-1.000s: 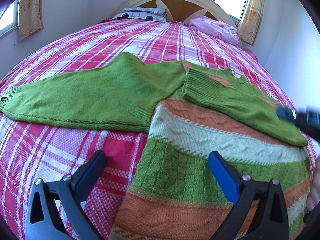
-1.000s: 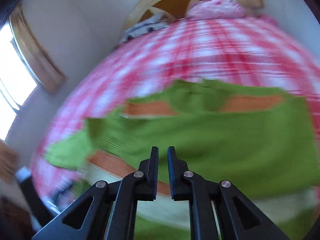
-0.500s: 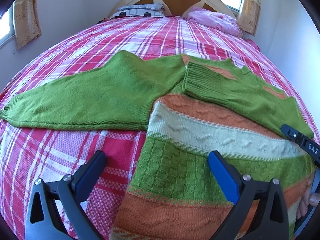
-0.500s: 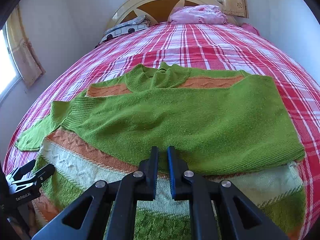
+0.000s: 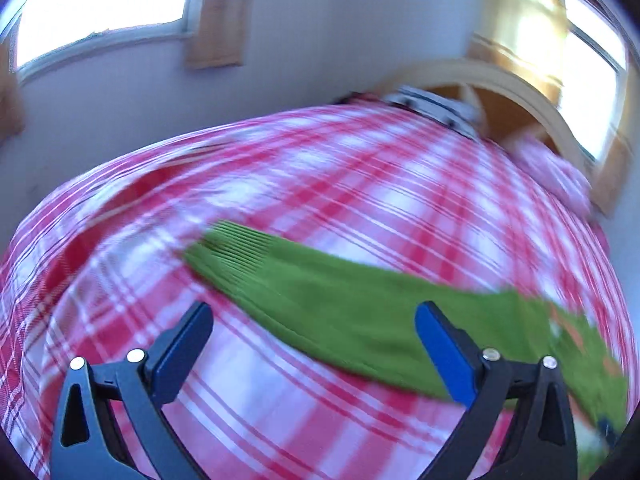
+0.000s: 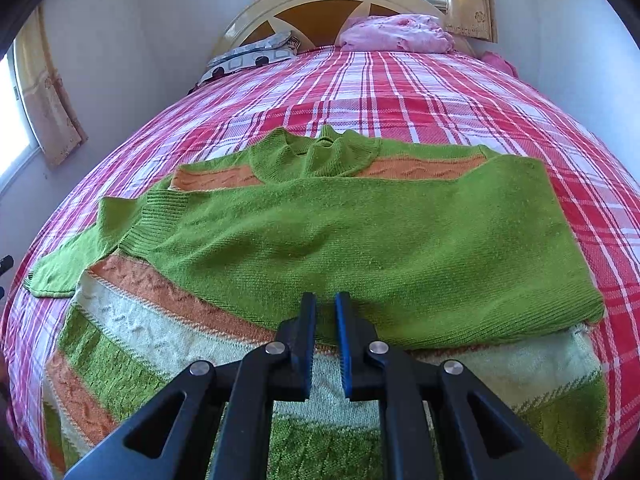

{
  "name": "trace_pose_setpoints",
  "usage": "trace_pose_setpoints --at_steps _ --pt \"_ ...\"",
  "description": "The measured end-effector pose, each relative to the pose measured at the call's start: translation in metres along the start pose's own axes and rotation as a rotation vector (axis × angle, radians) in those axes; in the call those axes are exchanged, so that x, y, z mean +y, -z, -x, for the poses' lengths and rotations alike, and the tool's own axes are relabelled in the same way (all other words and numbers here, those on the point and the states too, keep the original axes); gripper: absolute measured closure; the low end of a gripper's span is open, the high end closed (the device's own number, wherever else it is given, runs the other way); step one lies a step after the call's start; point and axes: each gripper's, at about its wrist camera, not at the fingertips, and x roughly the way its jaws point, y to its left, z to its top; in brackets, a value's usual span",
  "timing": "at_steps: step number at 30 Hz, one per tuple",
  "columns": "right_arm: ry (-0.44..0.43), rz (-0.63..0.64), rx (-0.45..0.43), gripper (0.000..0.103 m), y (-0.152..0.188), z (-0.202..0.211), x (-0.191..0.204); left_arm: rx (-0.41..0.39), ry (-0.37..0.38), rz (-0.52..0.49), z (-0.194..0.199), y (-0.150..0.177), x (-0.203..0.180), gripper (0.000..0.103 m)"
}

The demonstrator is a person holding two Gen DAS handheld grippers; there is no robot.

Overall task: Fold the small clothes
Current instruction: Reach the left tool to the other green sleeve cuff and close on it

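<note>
reaching for the spread sleeve (image 5: pixel 320 304) on the bed (image 6: pixel 400 80): left gripper (image 5: pixel 312 340) wide apart, right gripper (image 6: pixel 325 344) nearly together, empty, over the sweater (image 6: pixel 360 240). grab the cuff, fold flat.

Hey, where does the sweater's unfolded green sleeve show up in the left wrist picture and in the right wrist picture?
Left wrist view: the unfolded sleeve crosses the middle, ribbed cuff at centre left, running down toward the right edge, blurred.
Right wrist view: it lies at the far left on the bedspread, spread out from the sweater, its cuff end cut off by the picture's edge.
Shared landmark: the arched headboard, upper right in the left view, top centre in the right.
</note>
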Motion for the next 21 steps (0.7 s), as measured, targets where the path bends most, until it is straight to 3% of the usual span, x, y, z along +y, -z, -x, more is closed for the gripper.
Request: trace_pose_setpoints --at_steps 2,4,7,13,16,20,21 --pt "0.001 0.001 0.000 0.092 0.000 0.000 0.000 0.029 -0.036 0.048 -0.019 -0.006 0.016 0.024" --pt "0.005 0.004 0.000 0.092 0.000 0.000 0.000 0.103 -0.056 0.104 -0.045 -0.010 0.032 0.036" --pt "0.008 0.005 0.000 0.092 0.000 0.000 0.001 0.188 -0.050 0.205 -0.076 -0.010 0.050 0.038" --pt "0.009 0.006 -0.001 0.092 0.000 0.000 0.001 0.152 -0.058 0.142 -0.088 -0.010 0.033 0.039" --pt "0.008 0.005 -0.001 0.092 0.000 0.000 0.001 0.143 -0.065 0.137 -0.090 -0.013 0.034 0.048" --pt "0.012 0.008 -0.001 0.092 0.000 0.000 0.001 0.134 -0.076 0.167 -0.089 -0.014 0.043 0.074" --pt "0.010 0.007 -0.001 0.092 0.000 0.000 0.001 0.134 -0.074 0.170 -0.090 -0.014 0.044 0.074"
